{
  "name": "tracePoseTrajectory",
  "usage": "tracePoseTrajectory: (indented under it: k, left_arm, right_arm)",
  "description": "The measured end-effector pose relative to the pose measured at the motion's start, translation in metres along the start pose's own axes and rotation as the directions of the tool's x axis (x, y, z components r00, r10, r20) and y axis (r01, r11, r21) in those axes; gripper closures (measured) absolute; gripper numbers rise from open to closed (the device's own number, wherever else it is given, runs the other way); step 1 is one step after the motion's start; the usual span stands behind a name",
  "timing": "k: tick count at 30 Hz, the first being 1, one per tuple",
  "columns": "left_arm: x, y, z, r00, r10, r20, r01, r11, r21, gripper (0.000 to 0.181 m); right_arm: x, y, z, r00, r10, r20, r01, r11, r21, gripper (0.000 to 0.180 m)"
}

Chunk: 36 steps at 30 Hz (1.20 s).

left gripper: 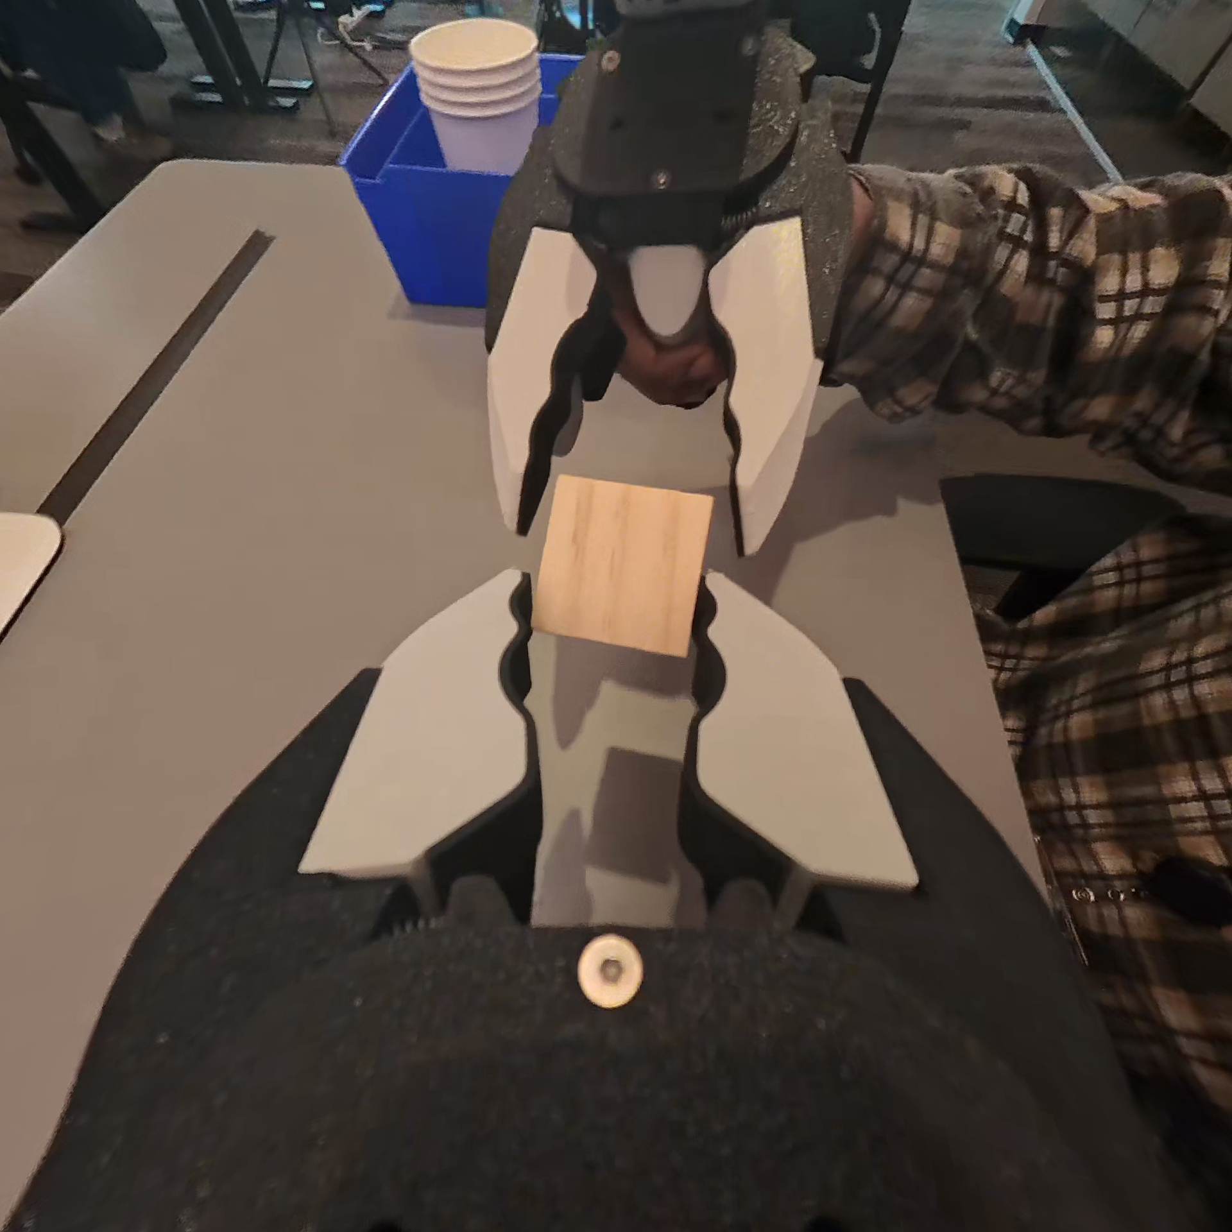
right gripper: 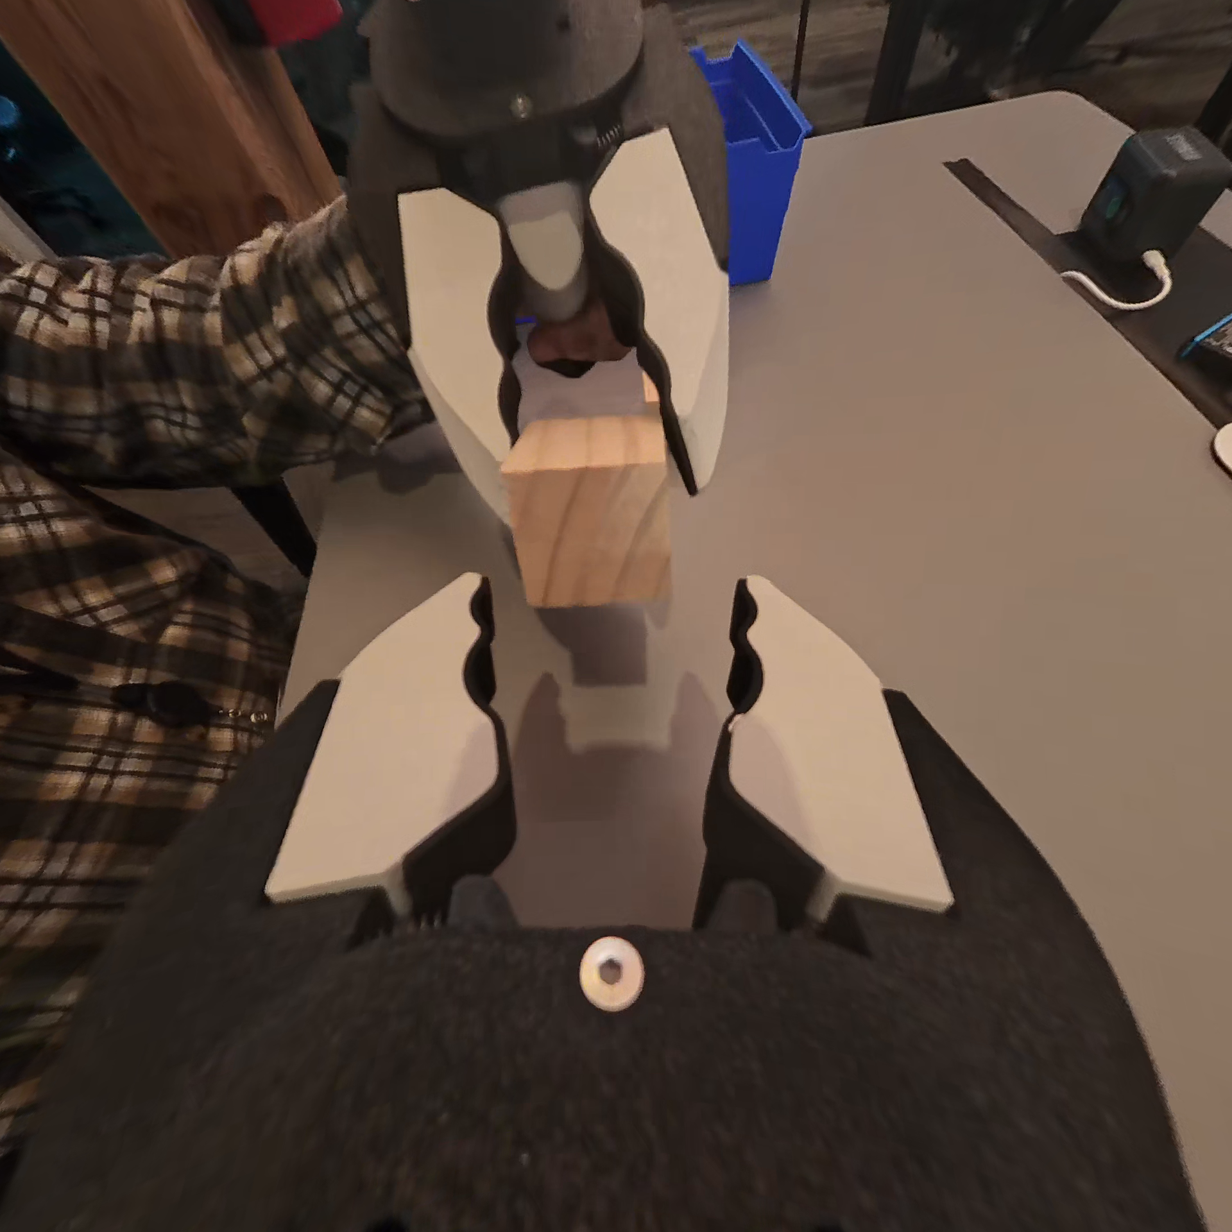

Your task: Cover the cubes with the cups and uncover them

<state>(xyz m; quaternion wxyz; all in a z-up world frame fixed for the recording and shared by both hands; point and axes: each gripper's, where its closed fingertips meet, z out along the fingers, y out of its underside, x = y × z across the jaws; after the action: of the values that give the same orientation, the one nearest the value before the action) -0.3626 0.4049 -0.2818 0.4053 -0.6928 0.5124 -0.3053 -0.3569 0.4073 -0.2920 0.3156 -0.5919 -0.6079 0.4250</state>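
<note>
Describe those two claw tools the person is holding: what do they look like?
Both match. The left gripper and right gripper each have a rough, speckled black body with a silver bolt in the middle, and two pale grey fingers with wavy black inner edges. The person wears brown-and-cream plaid sleeves.

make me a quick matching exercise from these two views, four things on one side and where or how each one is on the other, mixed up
Things:
1. wooden cube
2. paper cups
3. right tool
4. black device

Places or states:
a. stacked in the blue bin
b. open, holding nothing
c. gripped between the fingers of the left tool
d. on the table with a white cable attached

Pairs: 1-c, 2-a, 3-b, 4-d
</note>
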Motion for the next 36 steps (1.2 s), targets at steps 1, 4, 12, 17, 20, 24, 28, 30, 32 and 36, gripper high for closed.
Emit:
tracePoseTrajectory:
  k: [1, 4, 12, 17, 20, 24, 28, 30, 32, 36]
  left_arm:
    - [0.003, -0.003, 0.003, 1.000, 0.011, -0.005, -0.011, 1.000, -0.006, 0.136]
    - [0.010, -0.008, 0.011, 0.999, 0.039, -0.015, -0.039, 0.999, -0.023, 0.136]
    - [0.016, -0.020, 0.018, 0.999, -0.006, -0.048, 0.006, 1.000, 0.006, 0.133]
    - [0.013, -0.034, 0.003, 0.998, -0.047, 0.032, 0.044, 0.996, 0.081, 0.104]
    - [0.021, -0.029, -0.015, 0.996, -0.042, 0.075, 0.035, 0.994, 0.101, 0.101]
    - [0.041, -0.017, -0.040, 0.993, -0.032, 0.109, 0.019, 0.993, 0.112, 0.102]
    - [0.058, -0.009, -0.063, 0.989, -0.032, 0.143, 0.014, 0.992, 0.127, 0.104]
    - [0.065, -0.008, -0.072, 0.987, -0.029, 0.159, 0.007, 0.990, 0.138, 0.104]
    - [0.070, -0.009, -0.078, 0.986, -0.028, 0.163, 0.003, 0.989, 0.151, 0.106]
    - [0.076, -0.007, -0.082, 0.984, -0.014, 0.176, -0.010, 0.991, 0.137, 0.106]
  right_arm:
    - [-0.002, -0.001, -0.003, 1.000, -0.007, -0.001, 0.007, 1.000, -0.001, 0.113]
    - [-0.009, -0.003, -0.009, 1.000, -0.002, 0.024, 0.002, 1.000, -0.004, 0.125]
    - [-0.019, -0.003, -0.023, 0.997, 0.047, 0.057, -0.044, 0.998, -0.049, 0.137]
    - [-0.005, 0.000, -0.081, 0.978, 0.143, -0.153, -0.166, 0.974, -0.155, 0.137]
    - [0.015, 0.020, -0.157, 0.884, 0.215, -0.416, -0.334, 0.912, -0.238, 0.137]
    - [0.026, 0.065, -0.276, 0.634, 0.315, -0.707, -0.617, 0.757, -0.216, 0.137]
    - [0.019, 0.128, -0.360, 0.363, 0.397, -0.843, -0.825, 0.557, -0.093, 0.137]
    - [0.015, 0.162, -0.379, 0.276, 0.414, -0.867, -0.883, 0.466, -0.059, 0.137]
    - [0.016, 0.191, -0.386, 0.212, 0.446, -0.869, -0.920, 0.391, -0.024, 0.137]
    - [0.028, 0.237, -0.385, 0.144, 0.458, -0.877, -0.957, 0.290, -0.006, 0.137]
